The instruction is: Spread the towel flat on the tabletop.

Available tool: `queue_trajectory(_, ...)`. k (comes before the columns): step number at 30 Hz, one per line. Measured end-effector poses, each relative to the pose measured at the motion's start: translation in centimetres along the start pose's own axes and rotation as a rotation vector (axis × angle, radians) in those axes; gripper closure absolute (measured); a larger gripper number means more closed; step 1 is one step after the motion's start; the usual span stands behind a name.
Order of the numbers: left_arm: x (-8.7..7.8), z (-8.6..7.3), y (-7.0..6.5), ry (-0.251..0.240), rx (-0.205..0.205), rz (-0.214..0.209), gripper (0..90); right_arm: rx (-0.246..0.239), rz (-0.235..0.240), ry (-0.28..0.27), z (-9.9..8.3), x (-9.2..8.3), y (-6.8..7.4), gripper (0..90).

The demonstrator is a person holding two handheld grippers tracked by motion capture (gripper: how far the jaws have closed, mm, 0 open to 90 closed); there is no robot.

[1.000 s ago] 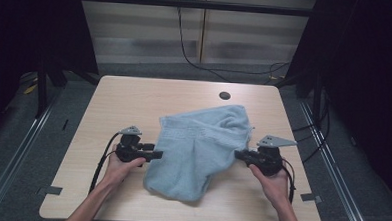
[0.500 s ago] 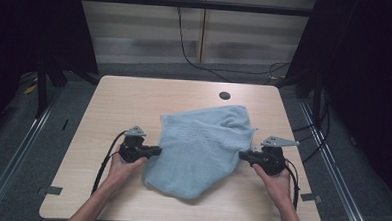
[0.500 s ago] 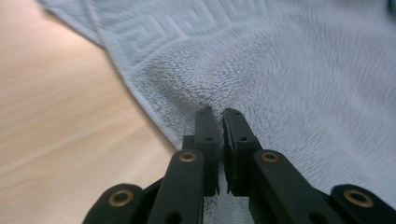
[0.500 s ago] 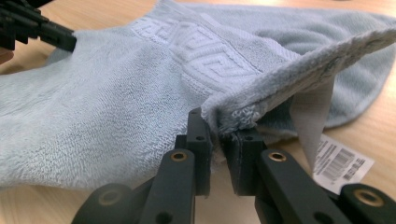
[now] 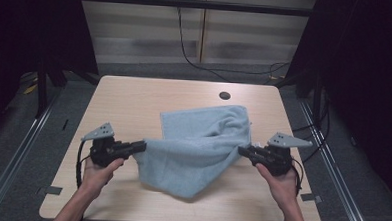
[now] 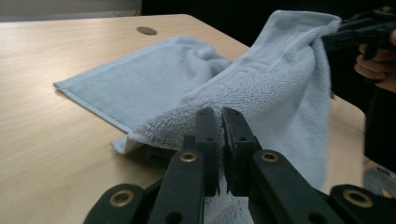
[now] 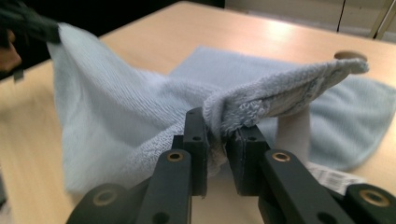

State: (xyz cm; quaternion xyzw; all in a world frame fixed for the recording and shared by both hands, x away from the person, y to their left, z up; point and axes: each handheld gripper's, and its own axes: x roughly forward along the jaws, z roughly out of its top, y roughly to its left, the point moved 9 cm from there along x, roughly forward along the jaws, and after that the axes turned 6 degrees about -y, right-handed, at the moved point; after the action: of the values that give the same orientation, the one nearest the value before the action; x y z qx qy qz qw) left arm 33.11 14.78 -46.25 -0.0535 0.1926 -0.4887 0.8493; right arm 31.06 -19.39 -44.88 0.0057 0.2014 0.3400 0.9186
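Both grippers have drawn apart and lifted since the earlier frames. The left gripper (image 5: 141, 147) has just closed its jaws and now pinches one edge of the pale blue terry towel (image 5: 197, 145); the right gripper (image 5: 243, 151) clamps the opposite edge, its jaws having just eased open slightly. Between them the towel sags, its far part lying on the light wooden table (image 5: 129, 100). The right grip looks thick and bunched, so that edge could slip free under tension. Beyond the towel, a dark round grommet hole (image 5: 224, 95) sits clear; nothing blocks the way.
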Motion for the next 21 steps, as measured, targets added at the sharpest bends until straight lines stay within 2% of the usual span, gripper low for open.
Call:
queue_trajectory(1,-0.4,-0.8,-0.4,0.021,0.004,-0.003,86.1,-0.010,0.003,0.014,-0.6,-0.5,0.4,78.6)
queue_trajectory(3,-0.9,-2.9,-1.2,0.073,-0.007,-0.032,86.1,0.001,0.017,0.043,-2.2,-1.3,1.2,78.2)
queue_trajectory(4,-1.0,-4.5,-1.6,0.117,-0.006,-0.043,86.1,-0.004,0.017,0.070,-3.2,-1.6,1.5,78.0)
queue_trajectory(6,-1.1,-6.6,-2.1,0.178,-0.019,-0.064,85.9,0.019,0.022,0.104,-5.4,-2.0,2.0,77.2)
queue_trajectory(7,-1.0,-7.2,-2.3,0.198,-0.030,-0.081,85.5,0.040,0.030,0.139,-6.9,-1.9,2.3,76.1)
queue_trajectory(9,-0.8,-8.5,-2.4,0.253,-0.028,-0.087,83.2,0.032,0.014,0.205,-9.0,-1.9,2.3,69.5)
queue_trajectory(11,-0.8,-8.4,-2.3,0.246,-0.034,-0.095,76.1,0.050,-0.001,0.240,-10.2,-2.0,2.3,59.8)
queue_trajectory(13,-0.8,-7.6,-1.8,0.217,-0.047,-0.086,67.5,0.061,-0.007,0.249,-10.4,-2.5,2.1,53.8)
queue_trajectory(15,-0.5,-6.8,-0.7,0.187,-0.066,-0.067,62.2,0.079,-0.023,0.226,-9.9,-3.1,1.4,50.5)
queue_trajectory(16,-0.3,-6.6,0.0,0.184,-0.066,-0.060,61.2,0.088,-0.033,0.213,-9.6,-3.5,1.0,49.1)
queue_trajectory(17,0.1,-6.3,0.8,0.176,-0.090,-0.042,60.2,0.099,-0.044,0.195,-9.2,-3.8,0.6,48.2)
queue_trajectory(18,0.3,-6.1,1.2,0.173,-0.095,-0.042,59.8,0.107,-0.054,0.177,-8.7,-4.0,0.0,47.5)
queue_trajectory(19,0.7,-5.6,1.7,0.165,-0.086,-0.036,59.8,0.105,-0.056,0.164,-8.3,-4.0,-0.3,47.3)
queue_trajectory(21,1.4,-4.8,2.6,0.147,-0.099,-0.029,59.6,0.118,-0.063,0.137,-7.5,-3.7,-1.0,48.1)
